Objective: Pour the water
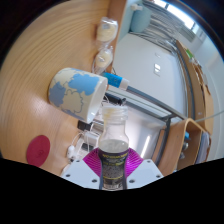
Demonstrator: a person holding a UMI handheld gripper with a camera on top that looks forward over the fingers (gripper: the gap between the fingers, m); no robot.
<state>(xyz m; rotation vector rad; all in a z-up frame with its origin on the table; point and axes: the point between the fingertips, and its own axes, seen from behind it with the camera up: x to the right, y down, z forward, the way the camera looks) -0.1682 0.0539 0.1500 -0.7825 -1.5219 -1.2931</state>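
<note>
On the wooden worktop (40,60), a round pink coaster (38,149) lies to the left of the tongs (114,165), and farther along a blue-and-white mug (76,93) appears tipped on its side with its mouth toward the bottle. The tongs are clamped on a clear plastic bottle (115,150) with no cap, its open neck just ahead of the magenta pads (95,160) and close to the mug's rim. To the right, beyond the worktop's edge, a chair (197,130) stands on the pale floor.
</note>
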